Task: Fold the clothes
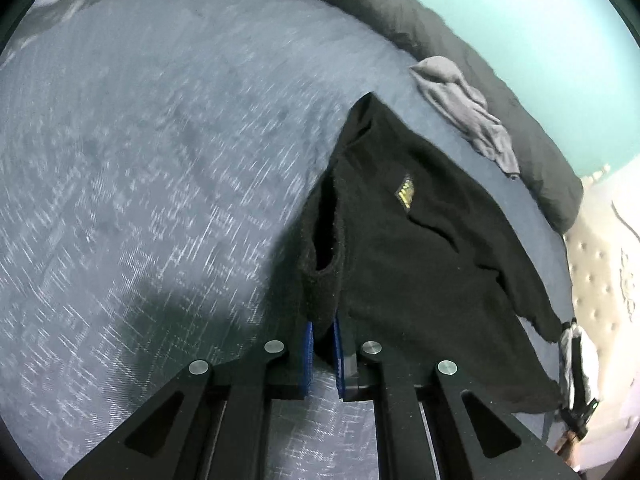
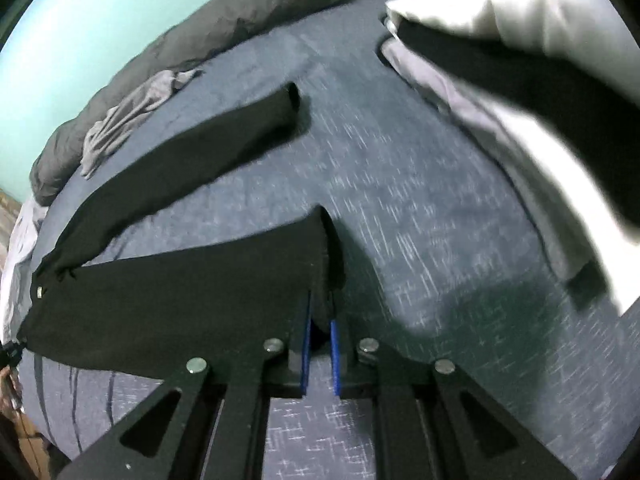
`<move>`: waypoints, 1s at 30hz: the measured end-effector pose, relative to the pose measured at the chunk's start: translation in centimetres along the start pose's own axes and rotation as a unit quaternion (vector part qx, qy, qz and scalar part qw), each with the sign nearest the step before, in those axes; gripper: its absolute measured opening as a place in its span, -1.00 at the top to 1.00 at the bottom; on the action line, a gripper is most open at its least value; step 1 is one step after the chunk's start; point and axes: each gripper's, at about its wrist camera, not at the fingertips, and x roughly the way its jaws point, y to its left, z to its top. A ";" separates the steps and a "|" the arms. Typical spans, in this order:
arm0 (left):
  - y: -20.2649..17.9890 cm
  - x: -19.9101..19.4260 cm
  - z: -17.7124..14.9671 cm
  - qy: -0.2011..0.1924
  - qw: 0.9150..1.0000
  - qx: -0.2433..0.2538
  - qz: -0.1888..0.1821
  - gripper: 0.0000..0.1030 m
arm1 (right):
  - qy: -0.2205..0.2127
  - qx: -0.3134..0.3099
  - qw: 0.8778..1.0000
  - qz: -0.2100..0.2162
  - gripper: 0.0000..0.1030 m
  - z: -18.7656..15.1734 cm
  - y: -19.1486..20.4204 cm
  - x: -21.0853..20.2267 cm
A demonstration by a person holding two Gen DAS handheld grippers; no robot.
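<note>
While both grippers (image 1: 323, 344) (image 2: 320, 320) pinch the black trousers (image 2: 168, 288), blue bedding (image 1: 160, 140) spreads below; teal wall (image 1: 520, 20) behind.

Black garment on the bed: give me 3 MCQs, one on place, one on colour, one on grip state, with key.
1. Where does the crumpled grey garment lie?
A. Between the black garment and the dark duvet
B. Under the black garment
C. In a gripper

2. What colour are the gripper pads?
A. Red
B. Blue
C. White

3. What is the state of the left gripper and right gripper?
A. Both open, nothing held
B. Only the left holds cloth
C. Each shut on the black garment

Key: A, it lies on the blue sheet by the duvet's edge; B, blue strips line the fingers in both views; C, black cloth is pinched between the pads in each wrist view.
</note>
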 end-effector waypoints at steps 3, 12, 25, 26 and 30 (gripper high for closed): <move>0.6 0.7 -0.1 0.004 1.000 -0.004 -0.001 0.83 | 0.008 -0.001 1.000 -0.003 0.86 -0.4 -0.1 0.9; 2.3 1.1 -0.7 0.003 0.999 -0.026 -0.021 0.63 | 0.017 0.003 1.000 -0.003 0.86 -1.0 -0.4 1.5; 4.5 1.4 -0.5 -0.011 0.997 -0.064 -0.030 0.43 | 0.019 0.006 1.000 -0.009 0.86 -1.0 0.0 1.8; 4.4 1.4 -0.5 -0.012 0.998 -0.061 -0.028 0.46 | 0.019 0.007 1.000 -0.009 0.86 -1.0 0.0 1.8; 3.8 0.4 -0.4 -0.019 0.998 -0.051 -0.028 0.83 | 0.015 0.010 1.000 -0.006 0.86 -0.9 0.1 1.5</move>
